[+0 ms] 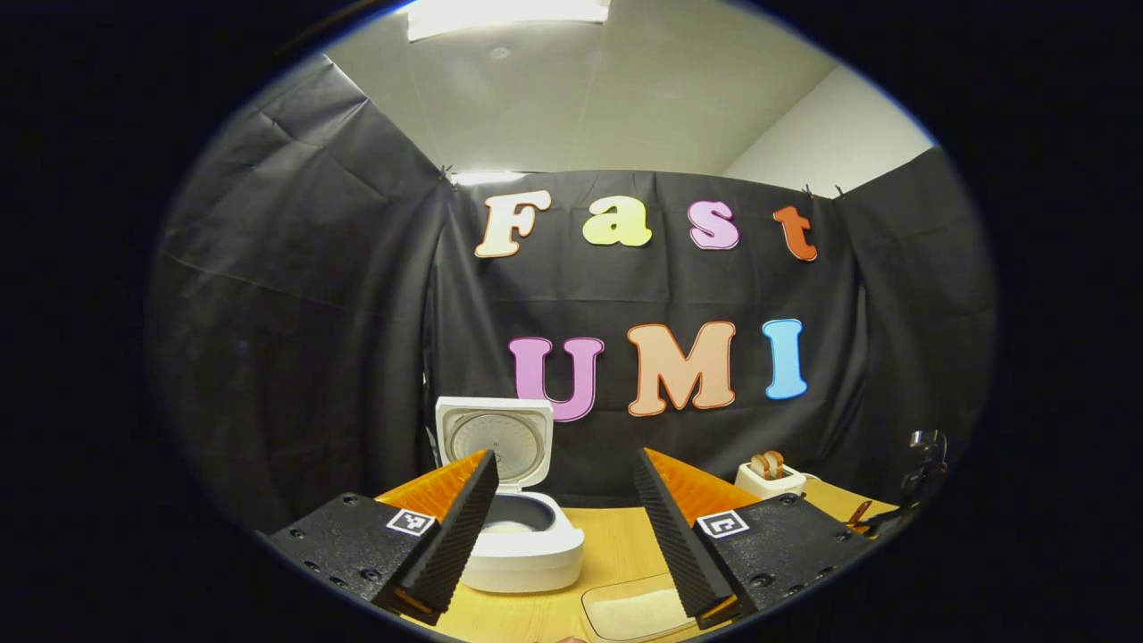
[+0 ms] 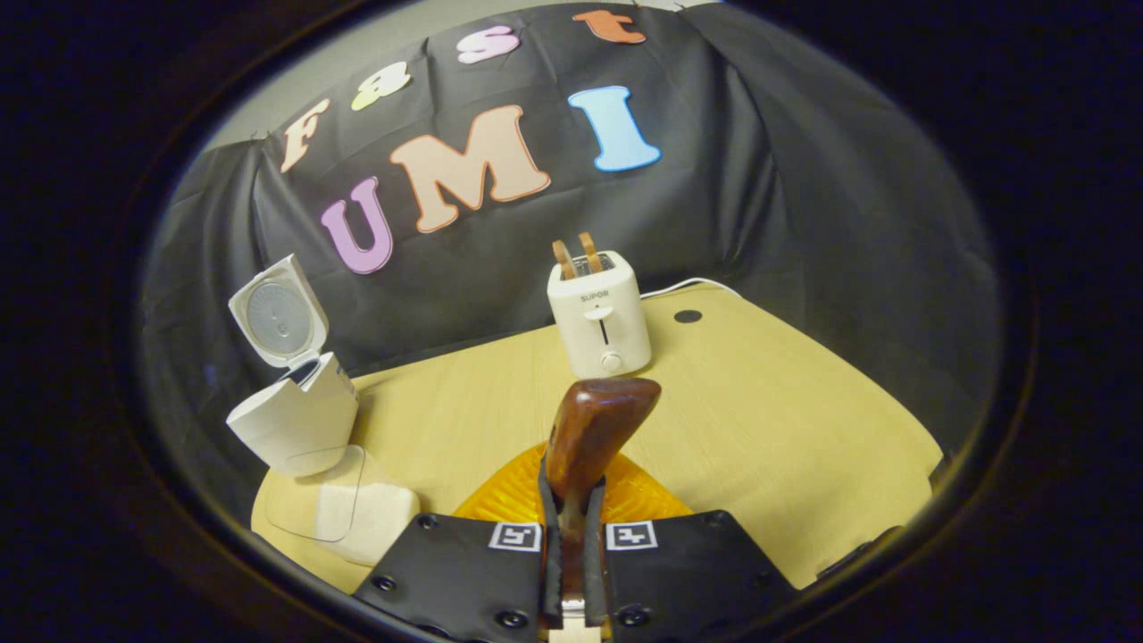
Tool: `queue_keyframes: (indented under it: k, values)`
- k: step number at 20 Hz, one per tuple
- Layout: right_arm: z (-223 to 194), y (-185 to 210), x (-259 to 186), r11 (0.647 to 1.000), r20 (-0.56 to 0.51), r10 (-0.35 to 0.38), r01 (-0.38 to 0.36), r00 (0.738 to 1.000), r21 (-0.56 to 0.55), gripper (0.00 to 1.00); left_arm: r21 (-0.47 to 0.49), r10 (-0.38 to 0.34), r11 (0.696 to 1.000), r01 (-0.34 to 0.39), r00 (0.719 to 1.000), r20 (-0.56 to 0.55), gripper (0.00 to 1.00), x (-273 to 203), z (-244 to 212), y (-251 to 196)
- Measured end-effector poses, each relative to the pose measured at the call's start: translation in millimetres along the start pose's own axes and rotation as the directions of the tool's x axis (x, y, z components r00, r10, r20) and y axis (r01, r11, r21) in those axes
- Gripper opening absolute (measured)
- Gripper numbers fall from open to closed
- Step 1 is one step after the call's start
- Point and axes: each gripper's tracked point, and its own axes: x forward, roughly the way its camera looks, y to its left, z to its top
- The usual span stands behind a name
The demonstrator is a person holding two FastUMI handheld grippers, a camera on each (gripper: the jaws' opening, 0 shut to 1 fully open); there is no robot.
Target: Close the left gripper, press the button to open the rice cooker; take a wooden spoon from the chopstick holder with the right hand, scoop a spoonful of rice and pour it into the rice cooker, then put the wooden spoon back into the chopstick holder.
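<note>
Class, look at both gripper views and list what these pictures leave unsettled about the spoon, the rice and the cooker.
- Wooden spoon, right gripper view: its lower part is hidden between the right claw fingers.
- Rice tray, left gripper view: cut off by the bottom edge and the left claw finger.
- Rice cooker, left gripper view: pot contents partly hidden by a finger; rice inside cannot be confirmed.

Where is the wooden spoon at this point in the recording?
In the right gripper view, the wooden spoon is clamped between the right gripper's fingers, raised above the table, with the toaster just beyond it.
</note>
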Motion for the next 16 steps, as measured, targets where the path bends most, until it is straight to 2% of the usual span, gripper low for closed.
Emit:
queue_keyframes:
  k: [8, 16]
  values:
    - [62, 26, -34, 0.999, 0.114, 0.014, -0.010, 0.993, -0.035, 0.12, -0.027, -0.012, 1.000, 0.013, 1.000, 0.017, 0.90, 0, 2, 3]
    - [107, 87, -62, 0.993, 0.185, 0.095, -0.080, 0.978, -0.083, 0.12, -0.068, -0.001, 0.998, 0.003, 1.000, 0.024, 0.90, -5, 3, 25]
